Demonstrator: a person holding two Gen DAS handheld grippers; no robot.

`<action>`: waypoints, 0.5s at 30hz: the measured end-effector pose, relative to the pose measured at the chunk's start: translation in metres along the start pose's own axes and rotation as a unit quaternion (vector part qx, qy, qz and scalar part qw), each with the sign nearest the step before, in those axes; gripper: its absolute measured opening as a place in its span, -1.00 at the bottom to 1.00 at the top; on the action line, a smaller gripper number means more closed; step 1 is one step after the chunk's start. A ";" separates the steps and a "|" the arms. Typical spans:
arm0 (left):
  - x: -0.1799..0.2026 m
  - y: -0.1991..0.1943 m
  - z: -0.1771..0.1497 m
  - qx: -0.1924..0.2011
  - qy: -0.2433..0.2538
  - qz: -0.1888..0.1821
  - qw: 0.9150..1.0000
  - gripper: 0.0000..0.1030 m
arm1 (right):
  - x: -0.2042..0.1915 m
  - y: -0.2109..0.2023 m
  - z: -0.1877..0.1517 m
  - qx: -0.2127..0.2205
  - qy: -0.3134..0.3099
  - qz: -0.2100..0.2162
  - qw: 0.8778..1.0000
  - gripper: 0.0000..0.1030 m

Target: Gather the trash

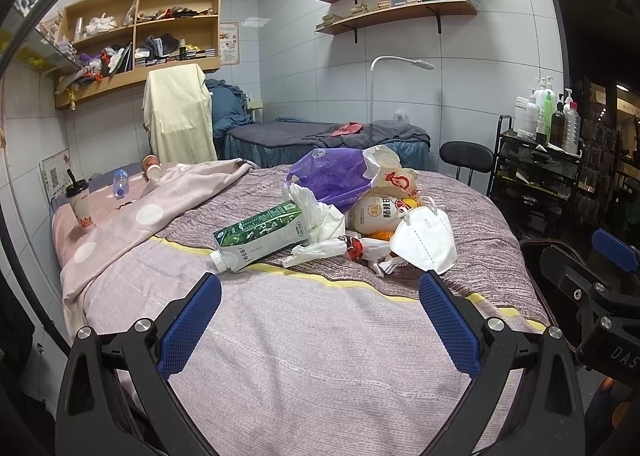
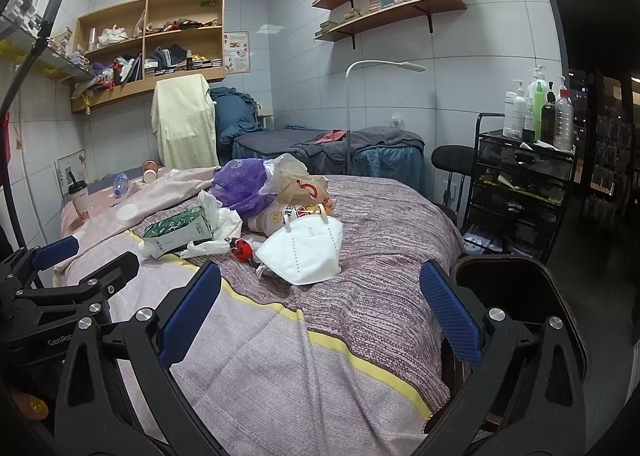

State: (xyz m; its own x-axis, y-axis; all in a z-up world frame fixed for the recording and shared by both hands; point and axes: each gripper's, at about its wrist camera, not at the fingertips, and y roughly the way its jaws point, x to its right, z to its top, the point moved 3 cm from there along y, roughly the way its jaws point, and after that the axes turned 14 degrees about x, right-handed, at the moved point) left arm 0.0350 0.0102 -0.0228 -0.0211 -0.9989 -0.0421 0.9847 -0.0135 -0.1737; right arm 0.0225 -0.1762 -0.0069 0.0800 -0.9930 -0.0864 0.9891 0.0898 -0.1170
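Both my claws (image 1: 320,320) (image 2: 320,316) hung wide open and empty; grabbing the mask (image 2: 304,252) carelessly risked snagging the blanket (image 2: 380,215).

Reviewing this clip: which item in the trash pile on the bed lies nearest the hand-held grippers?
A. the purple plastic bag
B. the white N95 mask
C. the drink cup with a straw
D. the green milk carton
B: the white N95 mask lies at the pile's near edge, while the purple plastic bag sits behind it.
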 end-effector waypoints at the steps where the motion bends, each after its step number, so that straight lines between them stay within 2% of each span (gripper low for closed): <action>1: 0.000 0.000 0.000 0.000 0.000 0.000 1.000 0.89 | 0.000 0.000 0.000 0.000 0.000 0.000 1.000 0.91; 15: -0.001 0.000 -0.003 -0.004 -0.001 0.002 1.000 0.89 | 0.000 0.002 -0.001 -0.007 -0.001 0.002 1.000 0.91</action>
State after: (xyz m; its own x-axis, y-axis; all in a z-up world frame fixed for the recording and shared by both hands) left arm 0.0342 0.0114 -0.0253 -0.0165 -0.9991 -0.0403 0.9835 -0.0090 -0.1805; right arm 0.0245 -0.1761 -0.0086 0.0834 -0.9929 -0.0846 0.9869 0.0941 -0.1310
